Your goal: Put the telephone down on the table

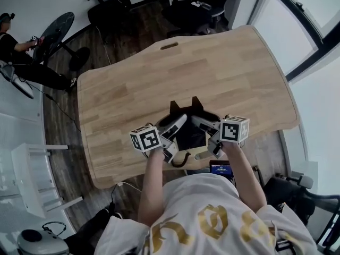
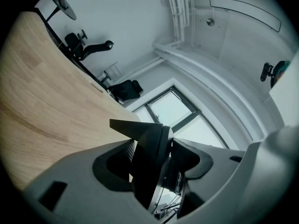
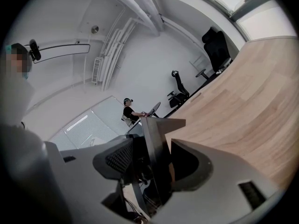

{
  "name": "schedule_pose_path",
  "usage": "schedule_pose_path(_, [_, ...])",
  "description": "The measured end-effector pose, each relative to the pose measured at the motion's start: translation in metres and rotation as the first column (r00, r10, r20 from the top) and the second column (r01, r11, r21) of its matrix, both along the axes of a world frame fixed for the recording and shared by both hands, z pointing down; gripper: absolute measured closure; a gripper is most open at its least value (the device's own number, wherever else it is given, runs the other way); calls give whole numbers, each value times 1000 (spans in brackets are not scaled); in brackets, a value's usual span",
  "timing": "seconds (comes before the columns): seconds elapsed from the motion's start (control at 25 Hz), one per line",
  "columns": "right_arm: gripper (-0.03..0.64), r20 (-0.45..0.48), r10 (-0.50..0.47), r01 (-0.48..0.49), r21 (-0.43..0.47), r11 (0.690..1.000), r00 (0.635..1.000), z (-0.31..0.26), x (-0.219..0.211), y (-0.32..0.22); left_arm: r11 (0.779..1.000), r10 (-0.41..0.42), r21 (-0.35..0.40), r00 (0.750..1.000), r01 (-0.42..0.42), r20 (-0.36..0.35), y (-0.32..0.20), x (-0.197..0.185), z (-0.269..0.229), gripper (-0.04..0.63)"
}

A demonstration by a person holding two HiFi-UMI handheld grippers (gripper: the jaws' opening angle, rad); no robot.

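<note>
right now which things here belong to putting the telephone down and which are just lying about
In the job: black telephone, left gripper and right gripper both clamped on it, wooden table.
Just about: black office chairs beyond the table, seated person at far left, small lit screen below the grippers.

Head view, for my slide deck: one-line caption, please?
Left gripper and right gripper clamp a black telephone between them at the wooden table's near edge.
</note>
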State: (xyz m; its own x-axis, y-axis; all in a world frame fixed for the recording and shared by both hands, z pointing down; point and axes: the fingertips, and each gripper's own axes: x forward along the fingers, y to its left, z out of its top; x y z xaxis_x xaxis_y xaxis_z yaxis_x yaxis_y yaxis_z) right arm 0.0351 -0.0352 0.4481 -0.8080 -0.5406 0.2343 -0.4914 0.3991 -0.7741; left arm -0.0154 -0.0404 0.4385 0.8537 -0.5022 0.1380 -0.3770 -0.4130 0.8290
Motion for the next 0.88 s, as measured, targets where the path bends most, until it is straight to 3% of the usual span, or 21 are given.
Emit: schedule_pose_path(0.88, [379, -27, -45, 40, -143, 989, 999, 66, -12, -39, 989, -53, -140, 998, 51, -15, -38, -14, 70, 356])
